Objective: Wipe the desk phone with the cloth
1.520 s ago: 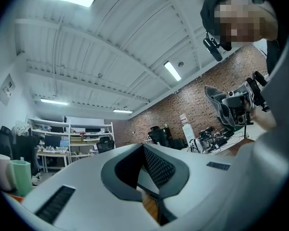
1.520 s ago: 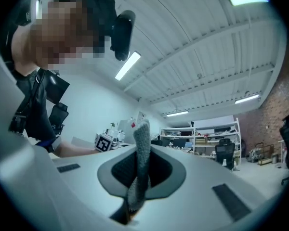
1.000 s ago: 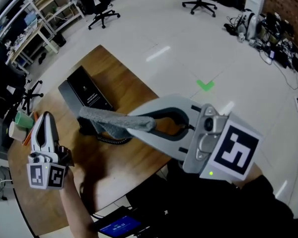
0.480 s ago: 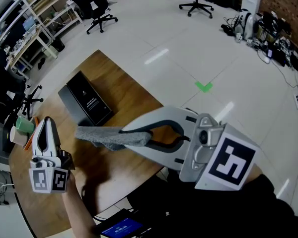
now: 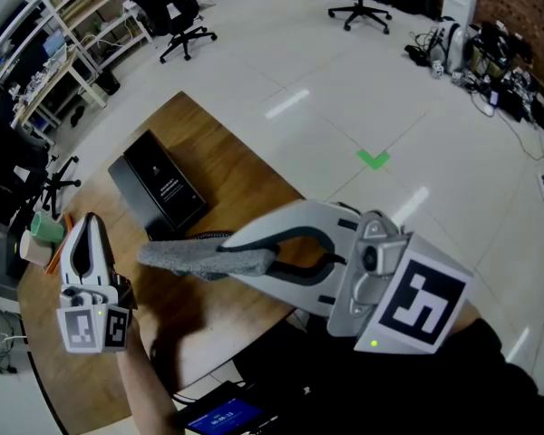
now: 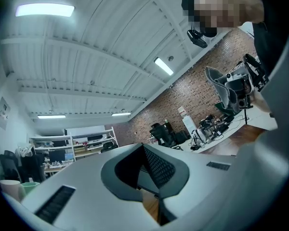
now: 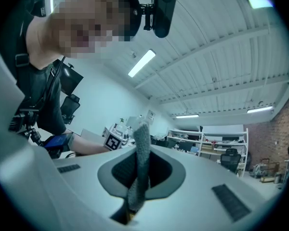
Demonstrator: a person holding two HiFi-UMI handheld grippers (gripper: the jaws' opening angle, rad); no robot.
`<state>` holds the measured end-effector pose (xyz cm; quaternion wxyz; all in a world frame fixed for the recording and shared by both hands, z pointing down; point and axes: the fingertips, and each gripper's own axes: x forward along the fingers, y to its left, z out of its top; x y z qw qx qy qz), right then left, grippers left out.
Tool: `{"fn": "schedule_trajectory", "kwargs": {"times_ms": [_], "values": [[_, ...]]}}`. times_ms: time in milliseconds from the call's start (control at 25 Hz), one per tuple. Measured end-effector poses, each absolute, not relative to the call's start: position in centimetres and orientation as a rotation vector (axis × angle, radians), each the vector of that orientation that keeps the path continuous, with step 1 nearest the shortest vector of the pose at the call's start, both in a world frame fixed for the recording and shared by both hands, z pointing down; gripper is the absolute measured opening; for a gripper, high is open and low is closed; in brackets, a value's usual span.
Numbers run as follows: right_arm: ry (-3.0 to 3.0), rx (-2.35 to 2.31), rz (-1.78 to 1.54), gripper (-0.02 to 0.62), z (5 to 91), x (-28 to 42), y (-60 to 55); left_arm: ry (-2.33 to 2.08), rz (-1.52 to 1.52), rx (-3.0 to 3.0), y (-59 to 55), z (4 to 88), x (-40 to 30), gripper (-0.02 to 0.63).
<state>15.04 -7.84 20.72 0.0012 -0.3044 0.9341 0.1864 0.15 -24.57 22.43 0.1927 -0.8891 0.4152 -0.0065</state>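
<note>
The black desk phone lies on the wooden desk, its coiled cord showing at its near end. A grey cloth hangs level over the desk just in front of the phone, and my right gripper is shut on its end. In the right gripper view the cloth stands up between the jaws of the right gripper. My left gripper is held upright to the left of the phone, shut and with nothing in it; its jaws meet in the left gripper view.
A green cup and a paper cup stand at the desk's left edge. A small lit screen lies below the desk's near edge. Office chairs and shelving stand on the floor beyond, with cables at the far right.
My right gripper has drawn the cloth toward me, from over the phone's near end to the desk in front of it. The left gripper has hardly moved.
</note>
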Motion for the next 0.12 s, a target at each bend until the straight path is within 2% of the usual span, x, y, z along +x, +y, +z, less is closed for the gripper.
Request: {"fn": "schedule_trajectory", "kwargs": {"times_ms": [120], "values": [[2.937,-0.955,0.599,0.024,20.70,14.98,-7.66,1.164,-0.027,-2.478,-24.46,22.30,0.30,-0.002]]}}
